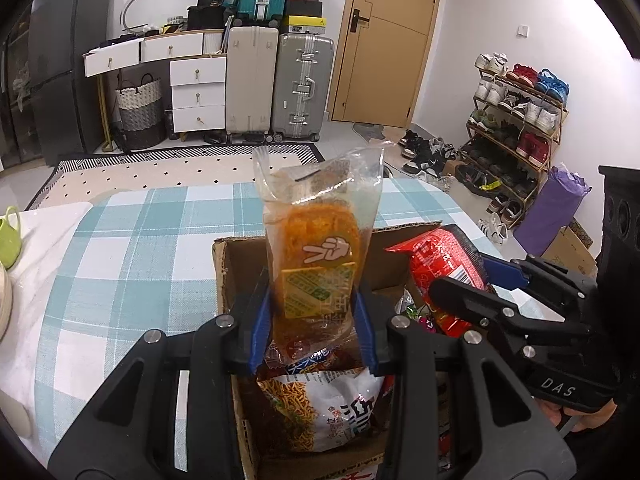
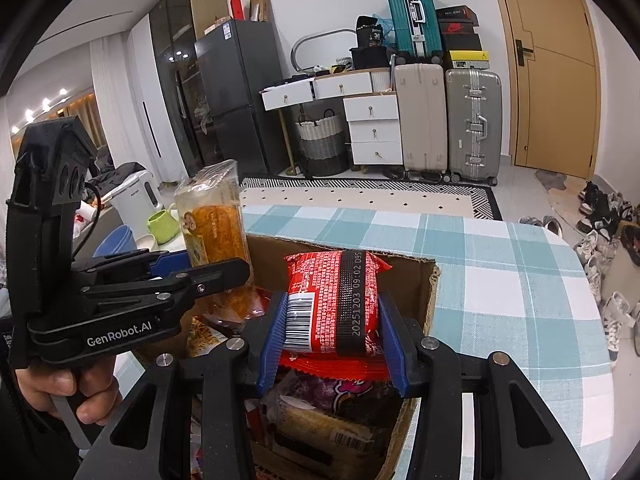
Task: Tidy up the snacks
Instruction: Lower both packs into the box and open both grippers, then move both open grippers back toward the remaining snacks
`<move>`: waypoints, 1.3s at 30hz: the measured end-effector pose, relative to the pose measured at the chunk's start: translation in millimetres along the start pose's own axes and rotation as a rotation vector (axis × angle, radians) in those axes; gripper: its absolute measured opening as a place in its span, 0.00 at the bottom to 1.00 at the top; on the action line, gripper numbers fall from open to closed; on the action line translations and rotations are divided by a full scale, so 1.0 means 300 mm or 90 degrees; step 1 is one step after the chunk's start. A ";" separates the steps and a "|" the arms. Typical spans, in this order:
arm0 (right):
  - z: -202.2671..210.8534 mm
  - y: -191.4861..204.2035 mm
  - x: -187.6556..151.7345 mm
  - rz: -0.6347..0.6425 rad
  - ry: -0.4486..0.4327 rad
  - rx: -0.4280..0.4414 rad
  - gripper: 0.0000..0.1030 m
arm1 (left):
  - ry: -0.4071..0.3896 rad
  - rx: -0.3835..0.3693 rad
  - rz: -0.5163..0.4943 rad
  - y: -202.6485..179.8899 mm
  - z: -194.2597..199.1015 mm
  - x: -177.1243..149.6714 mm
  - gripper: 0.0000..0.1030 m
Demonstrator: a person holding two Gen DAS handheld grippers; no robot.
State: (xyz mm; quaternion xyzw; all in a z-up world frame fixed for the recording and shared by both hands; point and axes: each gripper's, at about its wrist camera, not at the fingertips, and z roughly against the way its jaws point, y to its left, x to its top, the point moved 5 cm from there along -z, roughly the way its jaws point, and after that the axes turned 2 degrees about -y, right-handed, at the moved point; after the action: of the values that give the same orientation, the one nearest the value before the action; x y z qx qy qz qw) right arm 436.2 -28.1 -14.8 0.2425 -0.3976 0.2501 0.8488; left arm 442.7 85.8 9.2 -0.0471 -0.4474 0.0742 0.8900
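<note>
Above the open cardboard box (image 1: 236,264) on the bench, an orange noodle packet (image 1: 316,256) is clamped in the left gripper (image 1: 314,320) and a red packet (image 2: 334,304) in the right gripper (image 2: 332,344) — both mid-placement; lowering, then release, is called for next.

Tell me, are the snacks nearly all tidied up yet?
Partly. Several packets already lie in the cardboard box, like the white noodle bag. In hand: the left tongs grip a clear orange packet, the right tongs a red packet, both over the box. Left: setting those two down.
</note>
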 end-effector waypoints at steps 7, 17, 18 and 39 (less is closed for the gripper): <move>-0.039 -0.016 -0.015 0.013 0.026 -0.017 0.43 | 0.027 0.003 -0.006 0.006 -0.084 -0.033 0.32; -0.050 -0.041 -0.013 0.011 0.031 -0.006 0.43 | 0.042 0.017 -0.023 0.009 -0.136 -0.061 0.32; -0.054 -0.043 -0.013 0.011 0.032 -0.004 0.43 | 0.043 0.018 -0.026 0.009 -0.140 -0.064 0.32; 0.095 -0.001 -0.058 0.008 -0.001 0.019 0.86 | 0.063 0.015 -0.035 0.002 -0.050 -0.109 0.62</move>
State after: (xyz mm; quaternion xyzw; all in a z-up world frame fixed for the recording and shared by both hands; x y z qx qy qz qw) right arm 411.0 -49.6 -12.6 0.2526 -0.3962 0.2612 0.8432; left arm 435.6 80.4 -25.6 -0.0278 -0.4028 0.0526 0.9134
